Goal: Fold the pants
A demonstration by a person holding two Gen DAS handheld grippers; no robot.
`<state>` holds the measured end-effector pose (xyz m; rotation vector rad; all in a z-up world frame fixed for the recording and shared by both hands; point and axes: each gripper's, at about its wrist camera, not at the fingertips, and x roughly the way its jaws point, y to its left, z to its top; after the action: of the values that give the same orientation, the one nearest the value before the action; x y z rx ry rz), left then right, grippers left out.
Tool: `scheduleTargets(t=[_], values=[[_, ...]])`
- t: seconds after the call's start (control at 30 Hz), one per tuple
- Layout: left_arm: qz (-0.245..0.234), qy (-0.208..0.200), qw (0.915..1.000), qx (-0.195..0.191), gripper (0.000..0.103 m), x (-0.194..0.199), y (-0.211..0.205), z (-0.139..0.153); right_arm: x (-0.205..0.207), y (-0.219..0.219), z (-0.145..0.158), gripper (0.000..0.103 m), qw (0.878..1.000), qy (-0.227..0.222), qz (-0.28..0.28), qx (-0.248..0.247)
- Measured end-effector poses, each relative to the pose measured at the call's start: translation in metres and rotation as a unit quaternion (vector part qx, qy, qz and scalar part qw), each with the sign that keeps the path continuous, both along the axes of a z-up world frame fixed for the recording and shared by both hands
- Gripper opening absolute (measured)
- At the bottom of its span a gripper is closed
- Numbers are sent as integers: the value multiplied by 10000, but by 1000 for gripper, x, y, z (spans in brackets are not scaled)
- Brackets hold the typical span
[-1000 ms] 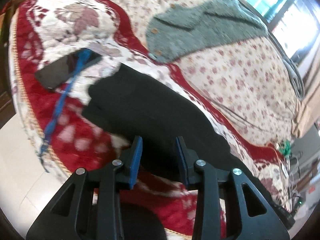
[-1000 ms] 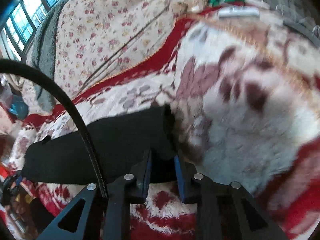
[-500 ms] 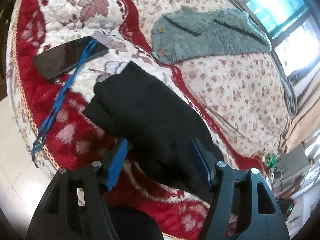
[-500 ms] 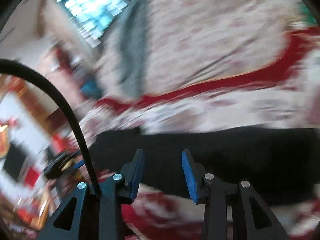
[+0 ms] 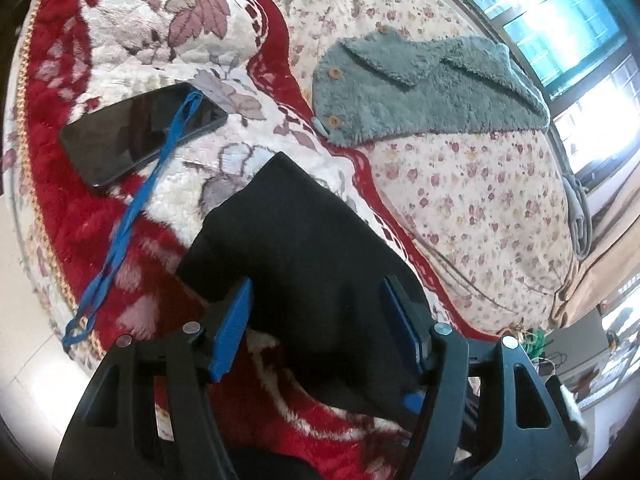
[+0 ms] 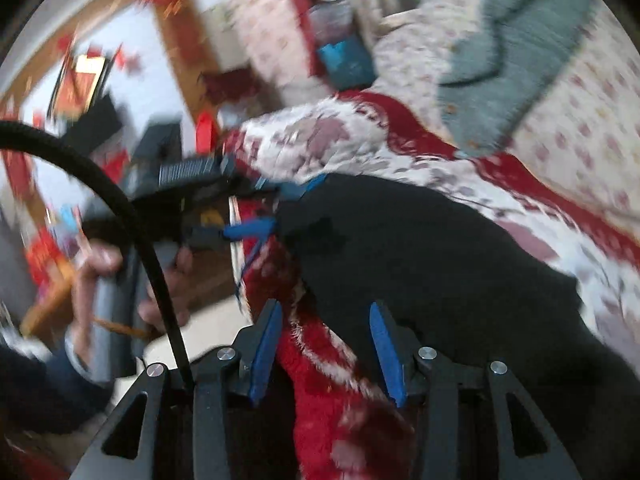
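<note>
Black pants folded into a compact, thick bundle, plain dark fabric, lying on red-and-white fleece blanket near bed edge. Left gripper spread wide, straddling bundle's near end. Right gripper likewise spread, clasping nothing. Phone beside.

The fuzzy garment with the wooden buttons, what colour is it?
Grey-green fuzzy garment; clearest in the left wrist view.

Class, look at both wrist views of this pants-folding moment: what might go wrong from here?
1. The left gripper has its jaws open around the folded black pants; closing may catch only the top layer and undo the fold.
2. The black phone and blue lanyard lie close by; dragged cloth could snag them.
</note>
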<state>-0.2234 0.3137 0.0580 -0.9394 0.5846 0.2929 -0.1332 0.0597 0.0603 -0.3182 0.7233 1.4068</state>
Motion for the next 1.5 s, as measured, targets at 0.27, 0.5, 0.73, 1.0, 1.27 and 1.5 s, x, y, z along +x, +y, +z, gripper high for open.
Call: scheduleTargets(t=[0.27,0.5,0.73,1.0,1.27,1.5], values=[[-231,-88,9987,445,22,13,9,6,39,24,-22,6,9982,481,-367,38],[-235,-395,9978,481,12,1,22,20,47,32,-1,5,9945,969,-206,349],[-87,-134,9978,638,13,-22,14,10,38,37,-25,5,9921,1253,35,42],[-2,-35,9991,411,47,-33,4,3,29,30,-27,22,9949,996,-61,-139],[-87,54,9999,60,62,-34,-15,-6,34,-13,-18,36,9922,1153,-457,99],[-234,106,9992,-312,62,-16,-27,-26,49,-38,-22,37,9856,1471,-803,216]])
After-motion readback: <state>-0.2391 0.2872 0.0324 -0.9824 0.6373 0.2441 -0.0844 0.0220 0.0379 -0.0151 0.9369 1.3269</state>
